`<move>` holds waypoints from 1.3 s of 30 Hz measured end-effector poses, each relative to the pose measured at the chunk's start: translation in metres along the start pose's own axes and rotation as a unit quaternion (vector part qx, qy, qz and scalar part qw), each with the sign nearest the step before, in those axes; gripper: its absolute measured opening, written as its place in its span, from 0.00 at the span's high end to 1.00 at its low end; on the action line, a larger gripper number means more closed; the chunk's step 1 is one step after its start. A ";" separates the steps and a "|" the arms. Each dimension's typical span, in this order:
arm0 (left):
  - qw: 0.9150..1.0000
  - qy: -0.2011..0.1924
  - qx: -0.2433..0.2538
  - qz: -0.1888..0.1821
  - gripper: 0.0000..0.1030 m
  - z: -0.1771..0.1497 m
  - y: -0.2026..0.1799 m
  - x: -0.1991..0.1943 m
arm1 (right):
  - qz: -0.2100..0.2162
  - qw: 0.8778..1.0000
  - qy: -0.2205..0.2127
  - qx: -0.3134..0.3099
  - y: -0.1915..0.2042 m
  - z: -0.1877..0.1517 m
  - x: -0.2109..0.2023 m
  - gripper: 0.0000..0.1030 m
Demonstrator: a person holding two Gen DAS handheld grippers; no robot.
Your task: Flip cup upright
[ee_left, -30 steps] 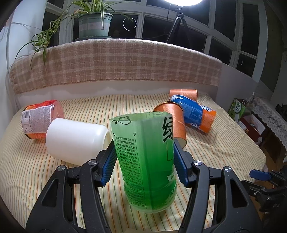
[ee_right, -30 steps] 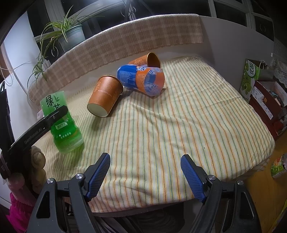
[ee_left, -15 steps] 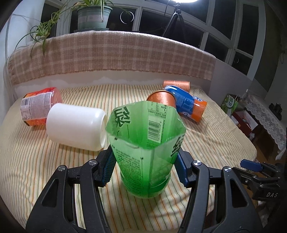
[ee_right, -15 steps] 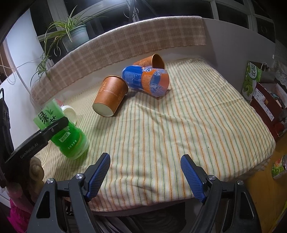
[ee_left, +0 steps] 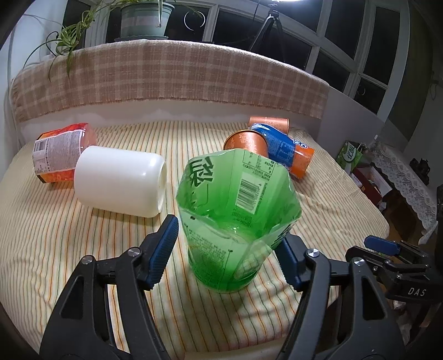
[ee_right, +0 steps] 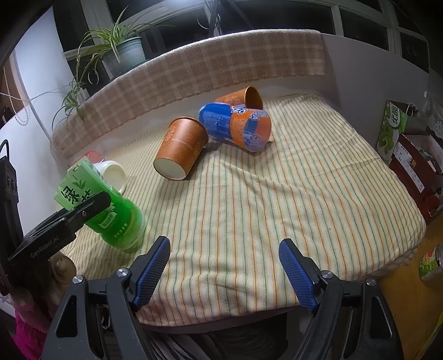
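Note:
A green cut-bottle cup point(ee_left: 235, 221) stands on the striped cloth with its open mouth up, leaning a little; it also shows in the right wrist view point(ee_right: 110, 210). My left gripper point(ee_left: 229, 249) is open around it, with a gap between its left pad point(ee_left: 163, 246) and the cup. My right gripper point(ee_right: 224, 271) is open and empty over the table's front edge. Other cups lie on their sides: a white one point(ee_left: 119, 185), an orange-labelled one point(ee_left: 58, 152), two brown paper ones point(ee_right: 181, 146) point(ee_right: 241, 98) and a blue-orange one point(ee_right: 235, 127).
The striped table point(ee_right: 304, 193) ends at the front and right. A checked cloth ledge point(ee_left: 166, 74) with a potted plant point(ee_left: 144, 19) runs along the back. Boxes and bags point(ee_right: 401, 138) stand on the floor to the right.
My left gripper has opened and let go of the green cup, which now stands on the cloth. The left camera has risen and looks into the cup. The right gripper has barely moved.

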State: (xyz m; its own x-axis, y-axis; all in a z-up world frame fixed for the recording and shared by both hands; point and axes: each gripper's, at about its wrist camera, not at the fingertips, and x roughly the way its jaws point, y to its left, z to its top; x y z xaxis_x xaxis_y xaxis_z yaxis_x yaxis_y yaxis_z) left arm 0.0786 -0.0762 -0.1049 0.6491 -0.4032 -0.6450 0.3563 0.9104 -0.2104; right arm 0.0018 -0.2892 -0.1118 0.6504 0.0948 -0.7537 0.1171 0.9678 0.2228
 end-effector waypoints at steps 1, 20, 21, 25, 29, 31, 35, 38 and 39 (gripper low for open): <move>1.000 0.000 0.000 -0.002 0.22 -0.001 0.000 -0.001 | 0.000 1.000 0.000 -0.001 0.001 0.000 0.000 0.20; 1.000 -0.001 0.007 0.013 0.17 -0.017 0.012 -0.027 | 0.007 1.000 -0.010 -0.019 0.017 0.002 -0.005 0.20; 1.000 -0.001 0.007 0.014 0.16 -0.018 0.013 -0.029 | 0.008 1.000 -0.010 -0.019 0.017 0.001 -0.005 0.20; 1.000 0.000 0.012 0.014 0.13 -0.019 0.013 -0.030 | 0.008 1.000 -0.010 -0.019 0.017 0.001 -0.005 0.20; 1.000 0.003 0.016 0.011 0.13 -0.021 0.013 -0.031 | 0.007 1.000 -0.011 -0.019 0.017 0.000 -0.005 0.20; 1.000 0.005 0.018 0.009 0.13 -0.023 0.012 -0.032 | 0.007 1.000 -0.011 -0.018 0.017 0.000 -0.005 0.20; 1.000 0.002 0.017 0.010 0.13 -0.026 0.013 -0.040 | 0.010 1.000 -0.013 -0.017 0.016 -0.001 -0.005 0.20; 1.000 -0.011 0.010 0.015 0.13 -0.026 0.015 -0.050 | 0.012 1.000 -0.018 -0.020 0.017 -0.001 -0.006 0.20; 1.000 -0.021 0.005 0.021 0.13 -0.026 0.017 -0.056 | 0.012 1.000 -0.020 -0.021 0.018 0.000 -0.007 0.20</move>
State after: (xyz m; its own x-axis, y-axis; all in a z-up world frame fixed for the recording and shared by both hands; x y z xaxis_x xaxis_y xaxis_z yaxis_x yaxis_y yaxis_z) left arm 0.0302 -0.0356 -0.0914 0.6912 -0.3677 -0.6221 0.3348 0.9259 -0.1752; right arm -0.0009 -0.2724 -0.1027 0.6819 0.1091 -0.7233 0.0706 0.9744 0.2135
